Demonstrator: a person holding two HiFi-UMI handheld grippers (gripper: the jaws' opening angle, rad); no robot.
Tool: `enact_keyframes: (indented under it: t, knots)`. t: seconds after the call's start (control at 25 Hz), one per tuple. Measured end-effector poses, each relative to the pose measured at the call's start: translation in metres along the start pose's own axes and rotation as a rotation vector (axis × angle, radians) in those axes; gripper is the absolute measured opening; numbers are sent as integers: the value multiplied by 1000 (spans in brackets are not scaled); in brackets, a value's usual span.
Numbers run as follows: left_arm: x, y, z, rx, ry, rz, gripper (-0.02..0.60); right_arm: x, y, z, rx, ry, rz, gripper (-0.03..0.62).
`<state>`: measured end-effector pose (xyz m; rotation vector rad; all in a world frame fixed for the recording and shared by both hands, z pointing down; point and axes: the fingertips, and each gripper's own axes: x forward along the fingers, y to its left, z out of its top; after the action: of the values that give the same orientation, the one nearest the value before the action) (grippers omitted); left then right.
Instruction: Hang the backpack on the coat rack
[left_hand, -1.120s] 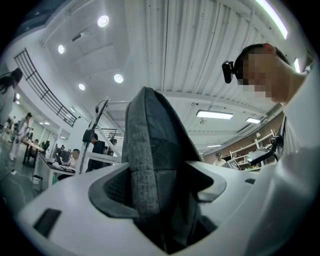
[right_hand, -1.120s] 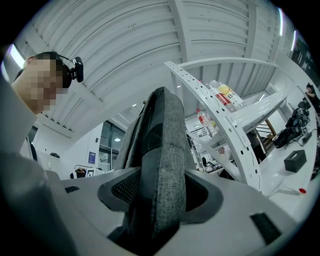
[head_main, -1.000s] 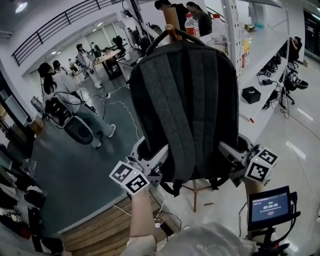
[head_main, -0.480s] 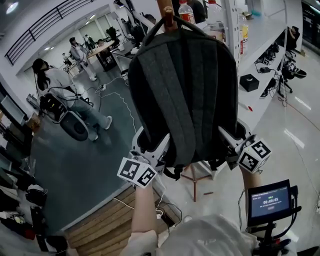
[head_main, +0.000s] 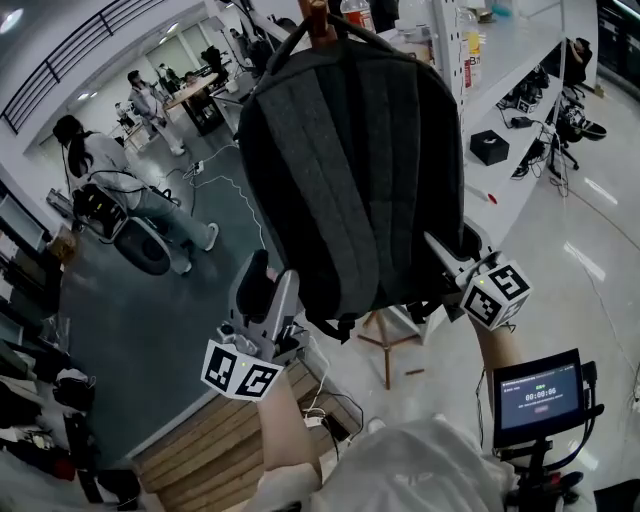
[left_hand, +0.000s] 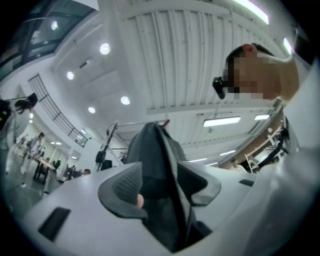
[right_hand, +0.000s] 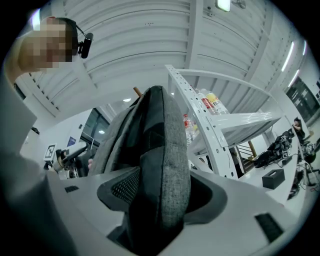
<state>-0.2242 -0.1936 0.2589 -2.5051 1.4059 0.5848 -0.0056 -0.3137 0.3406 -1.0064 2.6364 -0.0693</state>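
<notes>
A dark gray backpack (head_main: 350, 170) hangs in the middle of the head view. Its top handle is looped over a wooden peg of the coat rack (head_main: 318, 20) at the far top edge. The rack's wooden legs show below the bag, on the pale floor.

The left gripper (head_main: 268, 288) is held up at the bag's lower left corner, with its marker cube (head_main: 240, 368) nearest the camera. In the left gripper view, its jaws are spread. The backpack (left_hand: 150, 150) stands in the gap between them with a thin dark strap running down through it, and neither pad visibly presses the fabric.

The right gripper (head_main: 447, 258) meets the bag's lower right edge. In the right gripper view, its jaws pinch the backpack's (right_hand: 167, 150) gray side edge, which fills the space between the pads.

To the right stands a white shelving unit (head_main: 447, 60) with drink bottles (head_main: 355, 12) on it. A white counter (head_main: 520, 175) beside it carries a small black box (head_main: 488, 148). A small screen (head_main: 540, 395) sits at the near right. At the far left, several people (head_main: 100, 165) stand on a dark floor.
</notes>
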Motion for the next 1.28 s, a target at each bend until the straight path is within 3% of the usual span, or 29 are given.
enact_keyframes:
  t: [0.12,0.2,0.28,0.32,0.4,0.48,0.52,0.6,0.72,0.84,1.0,1.28]
  knots:
    - [1,-67,33,103,7,-152,119,-11,17,8,3,2,11,245]
    - [6,-114,38,105,39,-290,88,-17,32,16,9,8,33,245]
    - [23,-140,6,117,133,-370,87,-17,40,17,13,25,65,247]
    - [34,-141,-18,159,197,-351,87,-17,41,17,8,35,82,247]
    - [53,-131,-59,309,308,-230,83,-20,45,19,-18,49,113,259]
    - [63,-118,-80,433,367,-105,72,-29,47,28,-46,40,131,262]
    - [66,-112,-87,458,386,-64,72,-35,48,37,-49,15,137,262]
    - [69,-102,-99,411,404,-30,72,-50,49,64,-22,-77,160,262]
    - [71,-88,-107,216,382,-30,72,-67,61,103,28,-176,251,261]
    - [73,-80,-110,192,372,-13,72,-71,83,116,5,-185,328,259]
    - [73,-72,-113,184,369,3,72,-69,107,109,14,-166,398,258]
    - [54,-82,-109,4,330,-100,72,-57,124,60,139,-85,400,256]
